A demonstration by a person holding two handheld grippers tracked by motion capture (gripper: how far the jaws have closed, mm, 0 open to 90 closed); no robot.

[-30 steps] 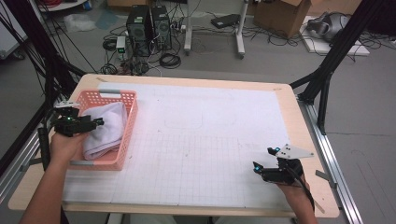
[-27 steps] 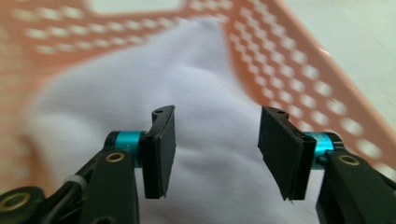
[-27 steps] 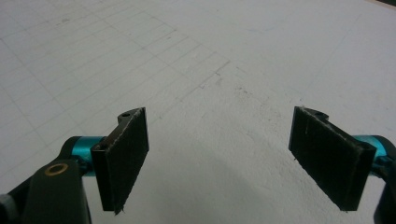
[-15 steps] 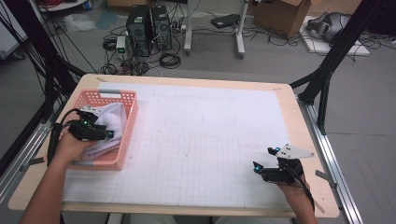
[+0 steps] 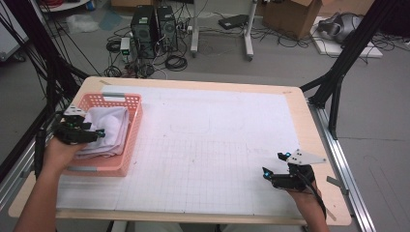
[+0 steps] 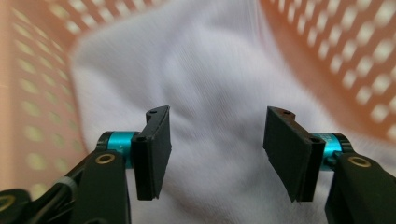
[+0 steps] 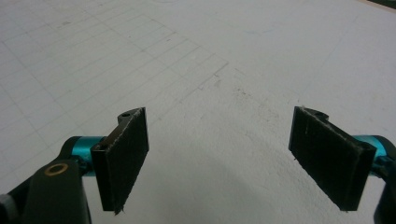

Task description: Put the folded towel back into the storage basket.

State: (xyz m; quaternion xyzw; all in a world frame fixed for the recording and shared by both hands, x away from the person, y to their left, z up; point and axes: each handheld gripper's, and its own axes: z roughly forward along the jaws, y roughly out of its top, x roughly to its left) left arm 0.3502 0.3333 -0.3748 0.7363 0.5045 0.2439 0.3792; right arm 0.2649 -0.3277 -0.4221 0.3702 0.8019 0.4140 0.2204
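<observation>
A pink plastic basket (image 5: 131, 145) sits at the table's left edge with a folded white cloth (image 5: 110, 126) inside it. My left gripper (image 5: 100, 134) hovers over the cloth's left part, pointing right. In the left gripper view its jaws (image 6: 217, 154) stand apart above the cloth (image 6: 210, 65), with nothing pinched between the pads; they have just been opening. The basket wall (image 6: 336, 51) shows on both sides there. My right gripper (image 5: 272, 164) rests low near the table's front right, open (image 7: 224, 158) over bare gridded paper.
A white gridded sheet (image 5: 217, 140) covers most of the wooden tabletop (image 5: 309, 121). Behind the table, computer towers (image 5: 152, 26), cables and a cardboard box (image 5: 290, 14) stand on the floor. Black frame legs (image 5: 338, 72) rise at the right.
The left gripper reached right over the cloth half a second ago and has drawn back toward the basket's left side. The cloth stays in the basket. The right gripper has not moved.
</observation>
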